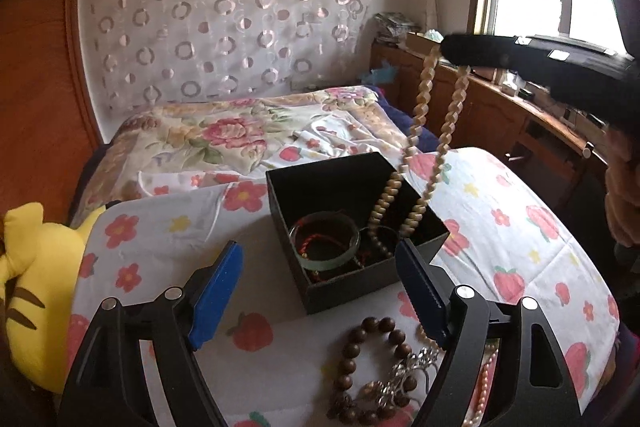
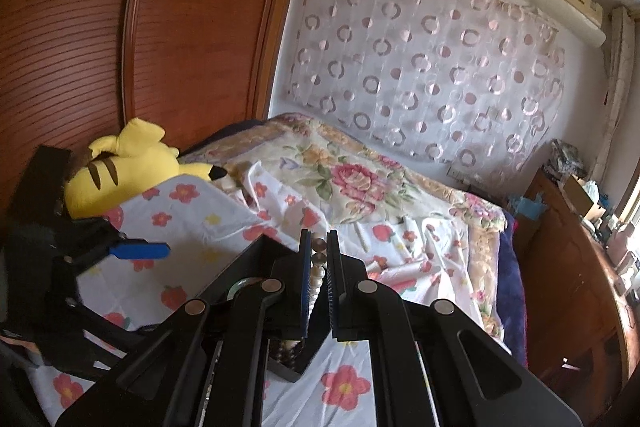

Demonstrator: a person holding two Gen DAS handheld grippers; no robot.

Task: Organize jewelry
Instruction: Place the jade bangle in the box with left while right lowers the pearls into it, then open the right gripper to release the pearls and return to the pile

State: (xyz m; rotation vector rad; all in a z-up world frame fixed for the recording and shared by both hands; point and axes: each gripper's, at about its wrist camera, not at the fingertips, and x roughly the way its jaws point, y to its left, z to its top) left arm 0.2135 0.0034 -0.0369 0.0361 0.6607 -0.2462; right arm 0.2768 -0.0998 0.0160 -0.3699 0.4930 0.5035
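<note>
A black open box [image 1: 320, 183] sits on a flowered cloth and holds a green bangle [image 1: 325, 241] and a red cord. My right gripper [image 1: 450, 51] hangs high above it, shut on a long tan bead necklace [image 1: 422, 95] whose lower loop trails into the box. In the right wrist view the beads [image 2: 319, 259] sit pinched between the jaws of my right gripper [image 2: 319, 247]. My left gripper [image 1: 320, 291] is open and empty, just in front of the box. A dark wooden bead bracelet [image 1: 360, 343], a silver piece [image 1: 412, 367] and pink pearls [image 1: 486, 379] lie below it.
A yellow plush toy [image 1: 28, 287] lies at the left edge of the cloth. A bed with a floral quilt [image 1: 224, 135] is behind. A wooden wardrobe [image 2: 120, 47] stands left, a wooden cabinet [image 1: 500, 115] under a window right.
</note>
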